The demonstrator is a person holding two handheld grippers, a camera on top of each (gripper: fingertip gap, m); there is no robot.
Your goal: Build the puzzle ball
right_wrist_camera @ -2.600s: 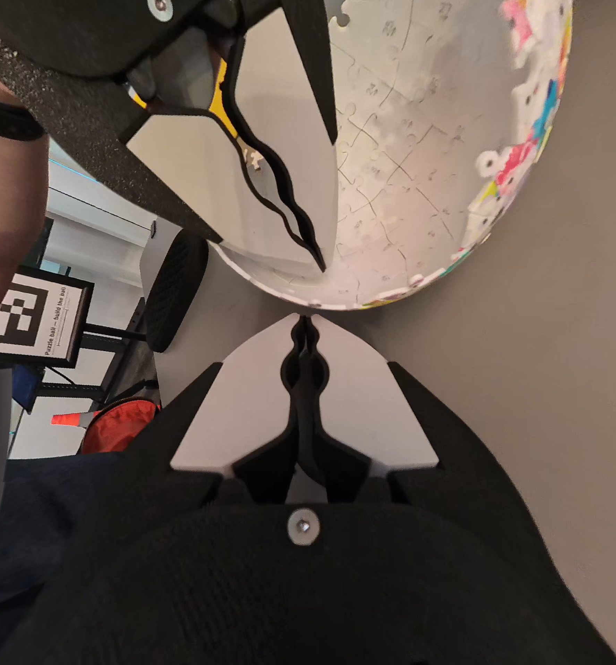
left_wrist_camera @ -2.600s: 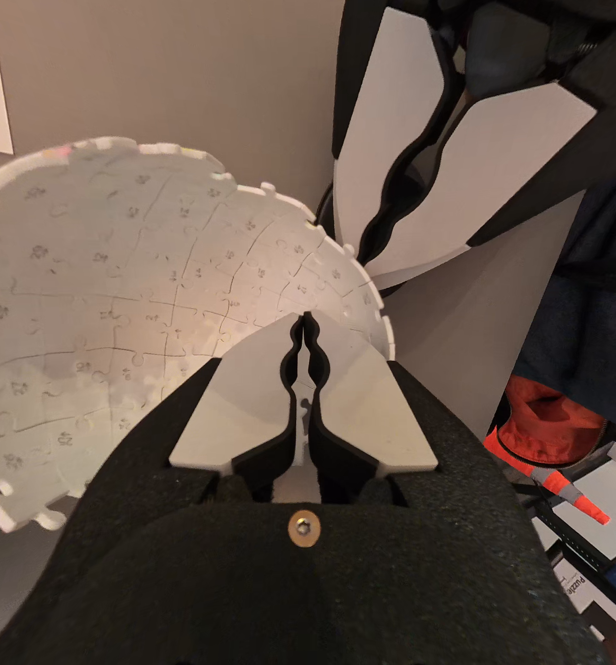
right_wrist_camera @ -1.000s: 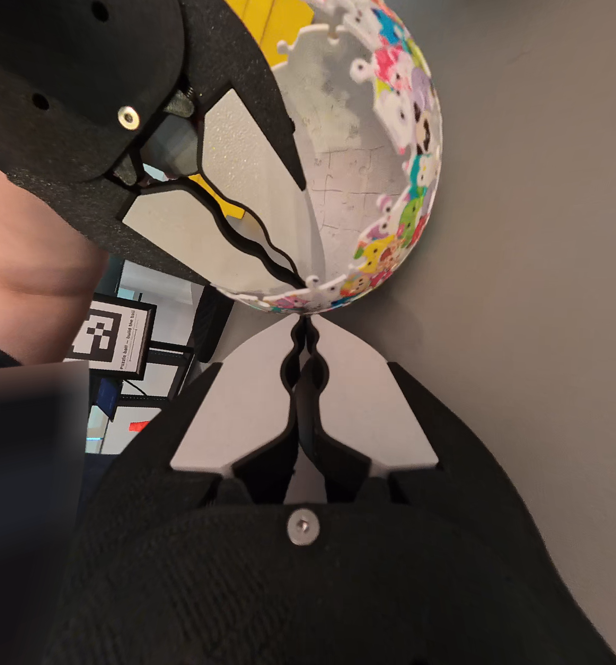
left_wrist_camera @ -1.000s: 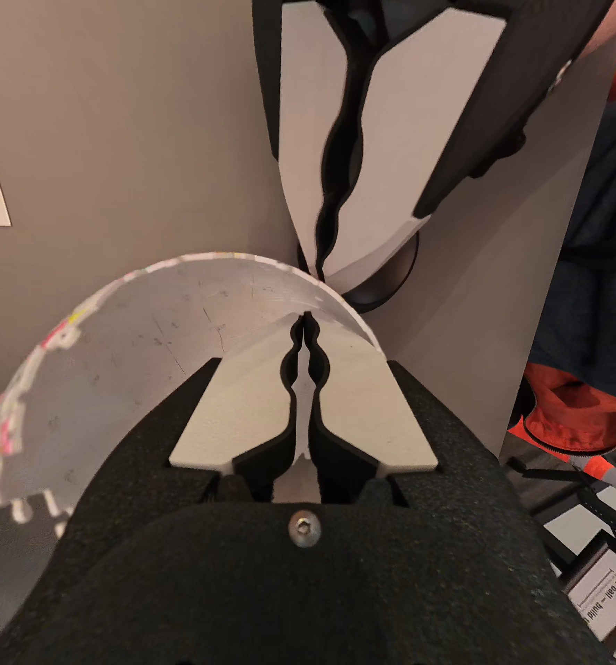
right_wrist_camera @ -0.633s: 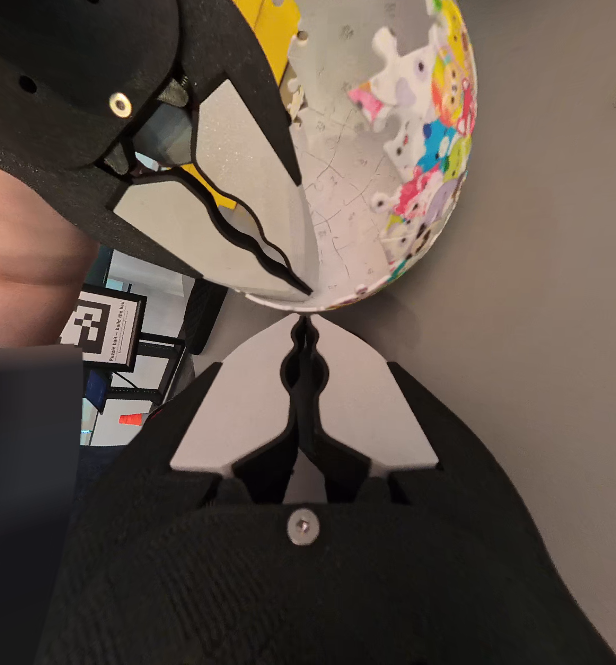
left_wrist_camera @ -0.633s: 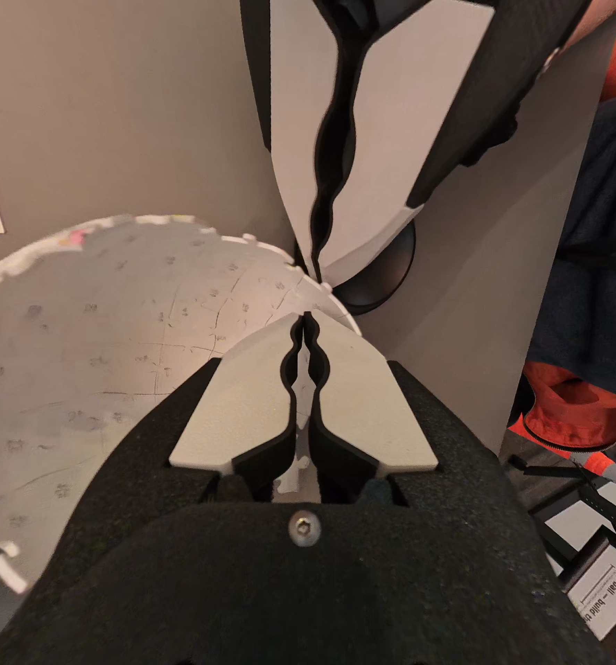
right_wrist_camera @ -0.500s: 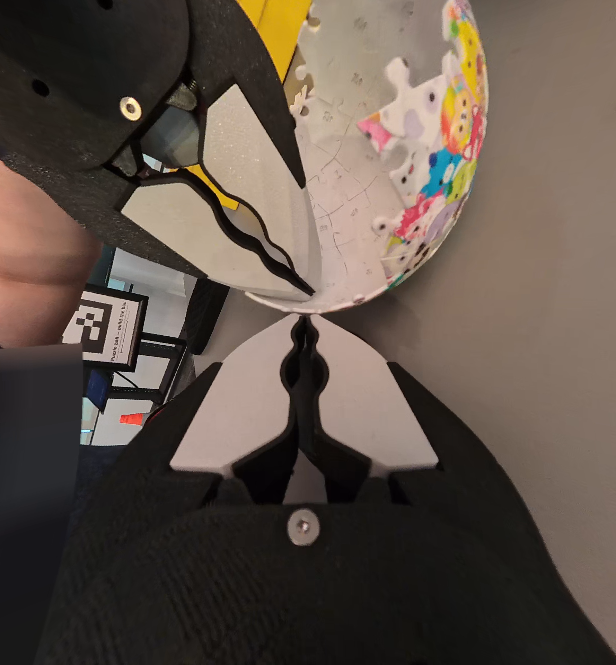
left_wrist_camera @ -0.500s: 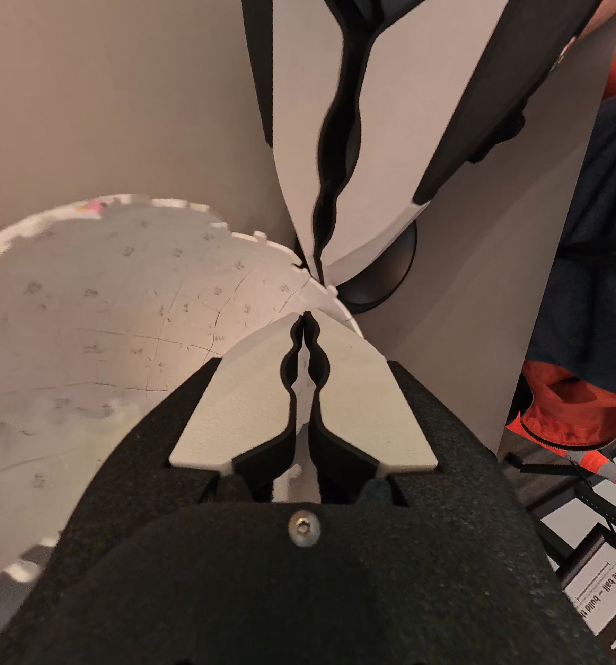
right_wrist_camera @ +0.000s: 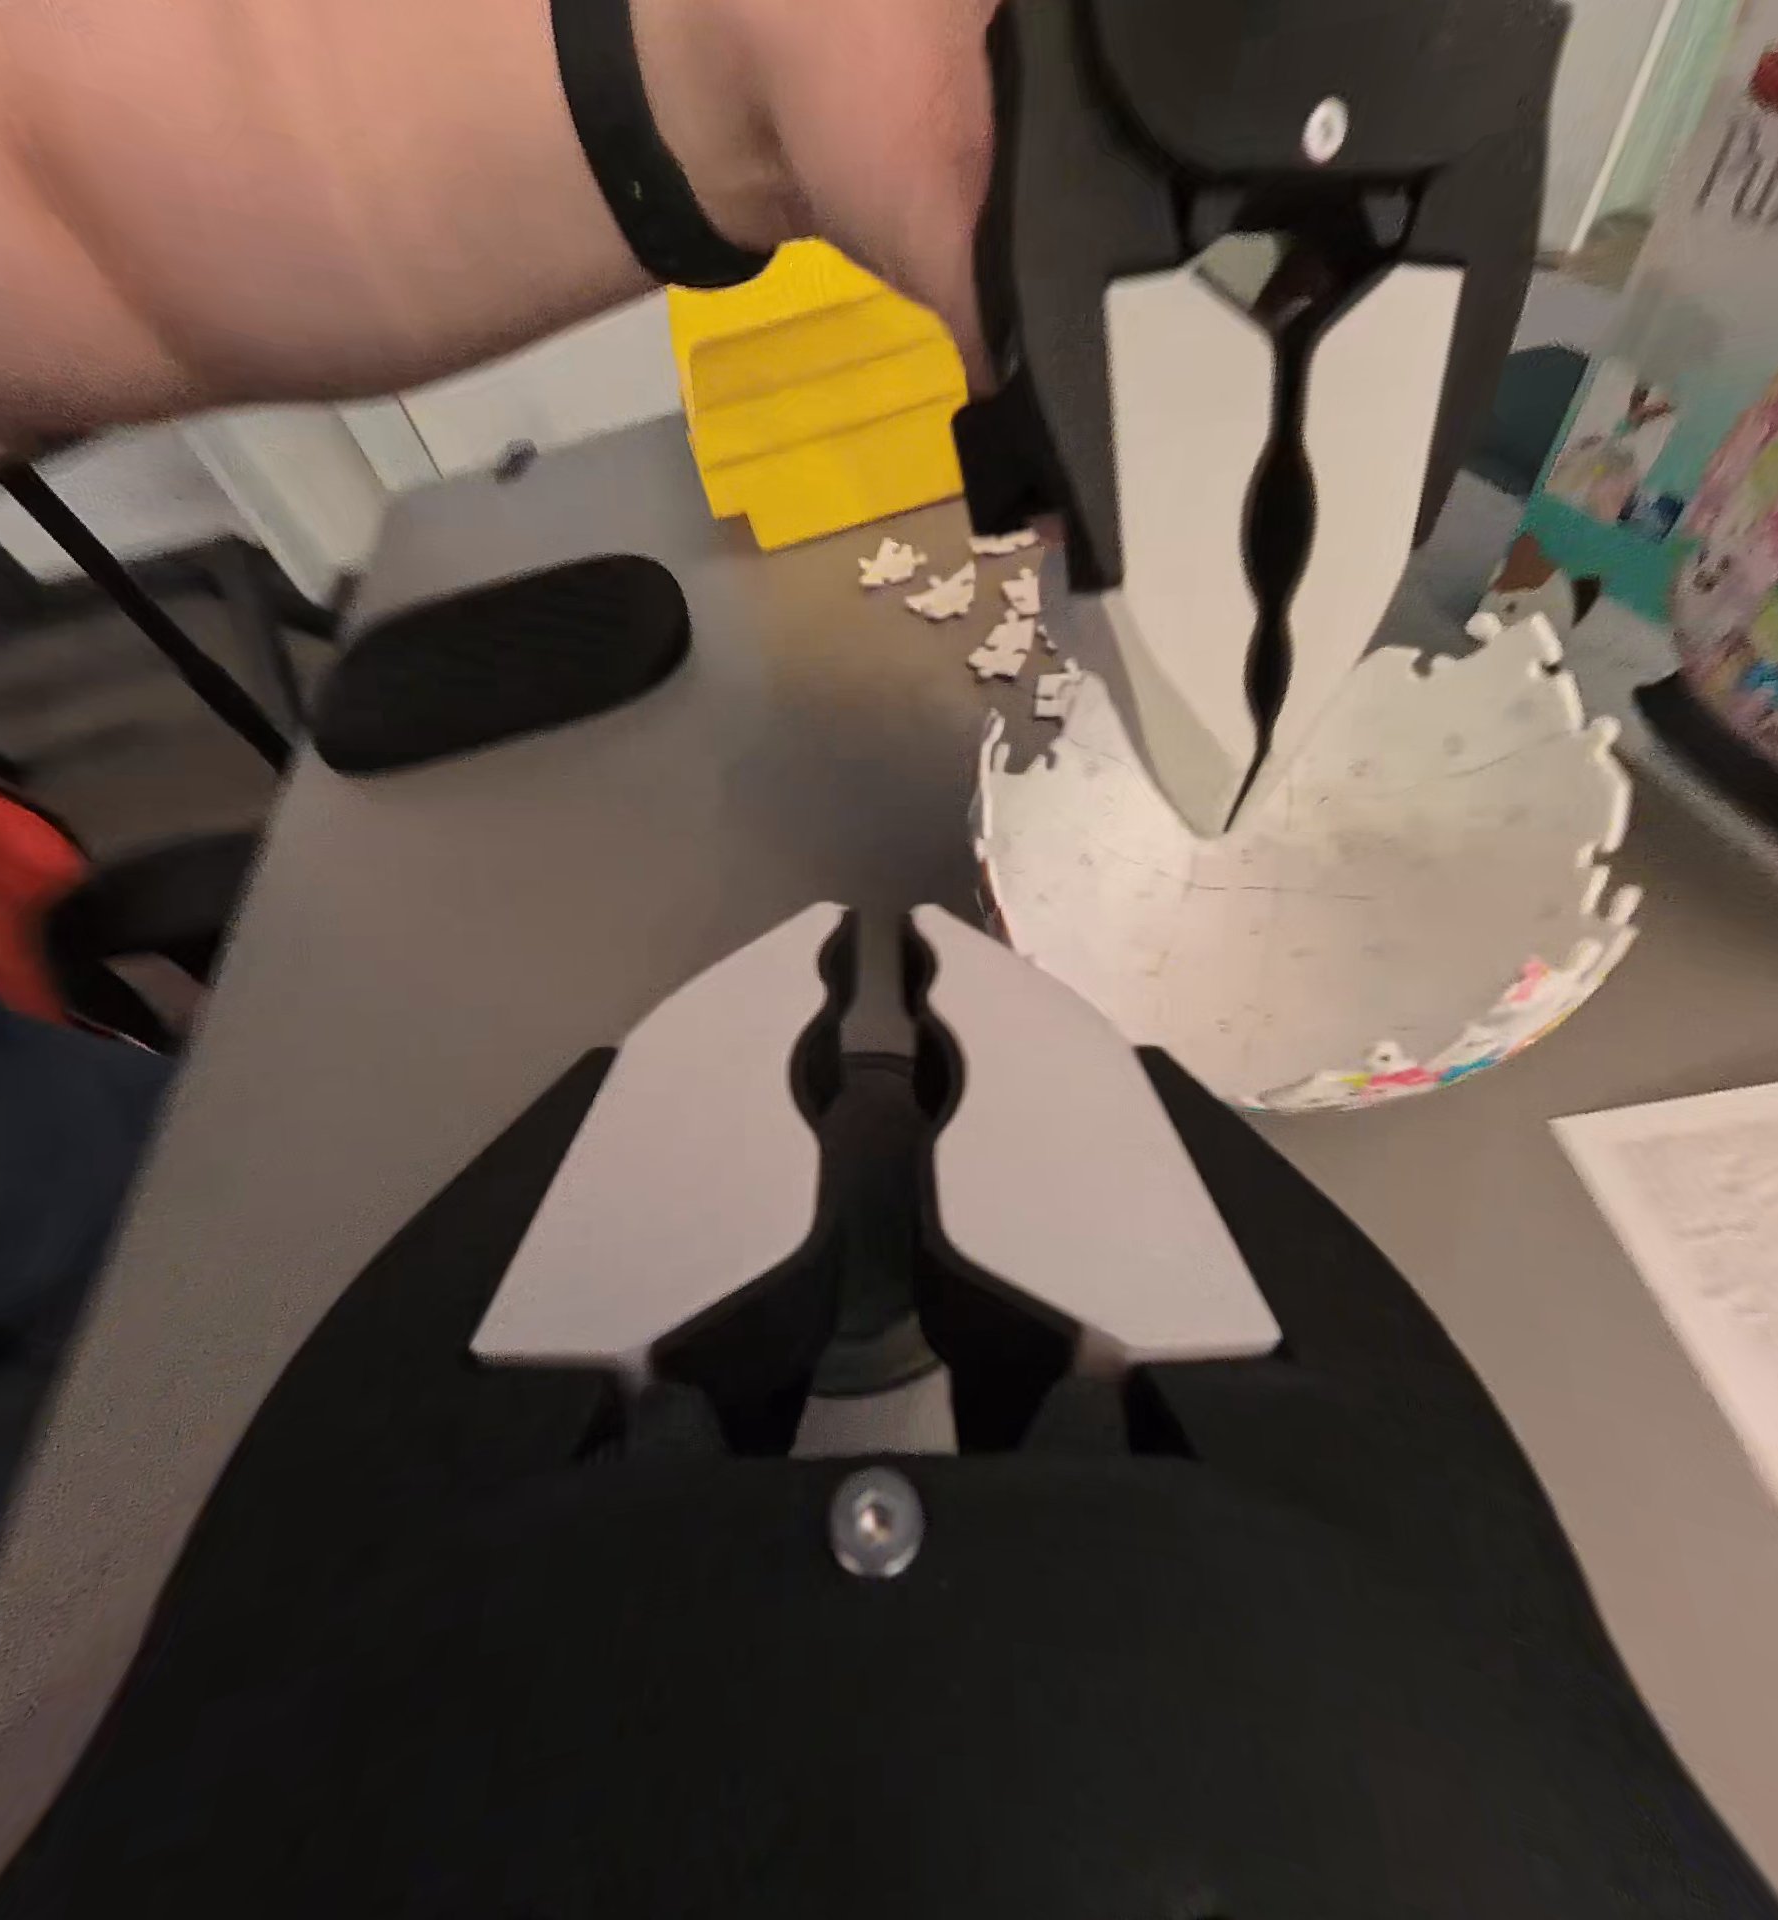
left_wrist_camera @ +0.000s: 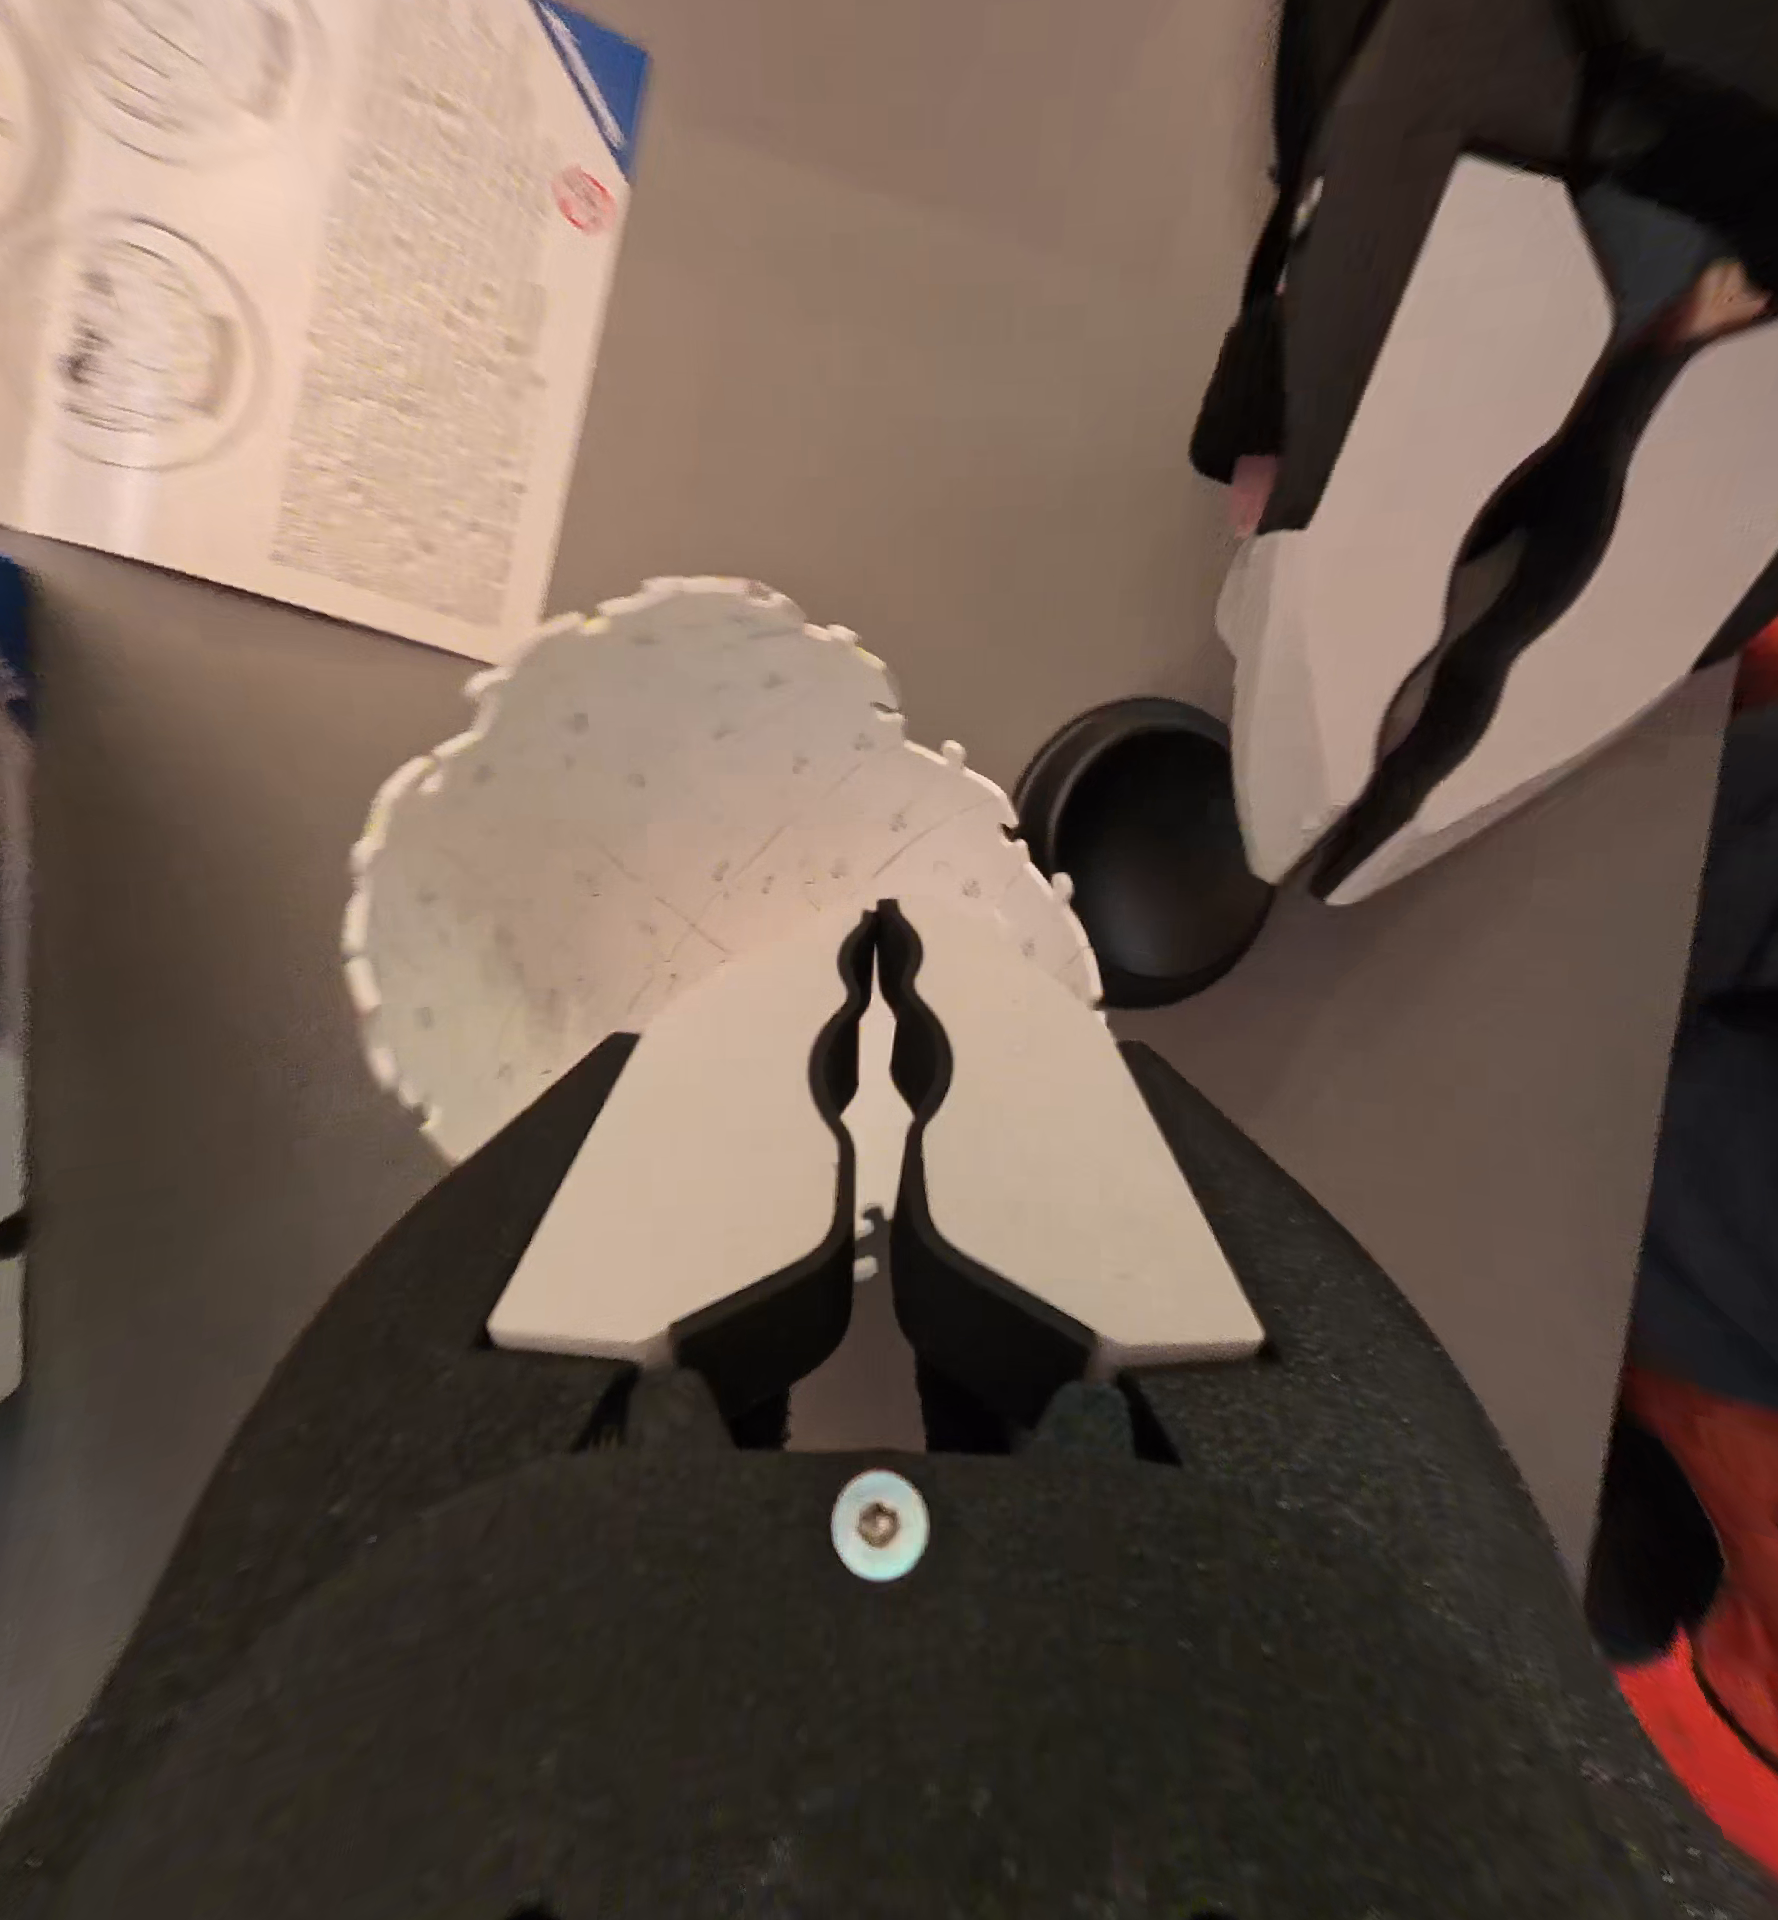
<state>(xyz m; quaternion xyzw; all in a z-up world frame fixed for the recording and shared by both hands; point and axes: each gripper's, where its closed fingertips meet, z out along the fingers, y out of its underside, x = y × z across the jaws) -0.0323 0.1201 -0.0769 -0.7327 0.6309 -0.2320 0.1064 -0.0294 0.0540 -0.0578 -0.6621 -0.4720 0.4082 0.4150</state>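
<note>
The half-built puzzle ball shell (left_wrist_camera: pixel 636 873) is a white bowl with a toothed rim and a colourful outside. In the right wrist view the shell (right_wrist_camera: pixel 1384 935) rests on the grey table with its opening up. My left gripper (left_wrist_camera: pixel 880 914) is shut on the shell's rim, and a bit of white rim shows between its fingers. It reaches down from above in the right wrist view (right_wrist_camera: pixel 1243 810). My right gripper (right_wrist_camera: pixel 880 914) is slightly open and empty, left of the shell and apart from it. It also shows in the left wrist view (left_wrist_camera: pixel 1316 883).
A black ring stand (left_wrist_camera: pixel 1145 862) sits beside the shell. Loose white pieces (right_wrist_camera: pixel 968 603) lie near a yellow block (right_wrist_camera: pixel 823 416). The printed puzzle box (right_wrist_camera: pixel 1716 416) stands at the right. An instruction sheet (right_wrist_camera: pixel 1747 1247) lies near the front right. The table's left edge is near a black chair (right_wrist_camera: pixel 500 655). Spacing between my two grippers at the tips: around 7 cm.
My right gripper has let go of the shell's rim, opened a little and pulled away. The shell now rests on the table, opening up, with my left gripper still on it.
</note>
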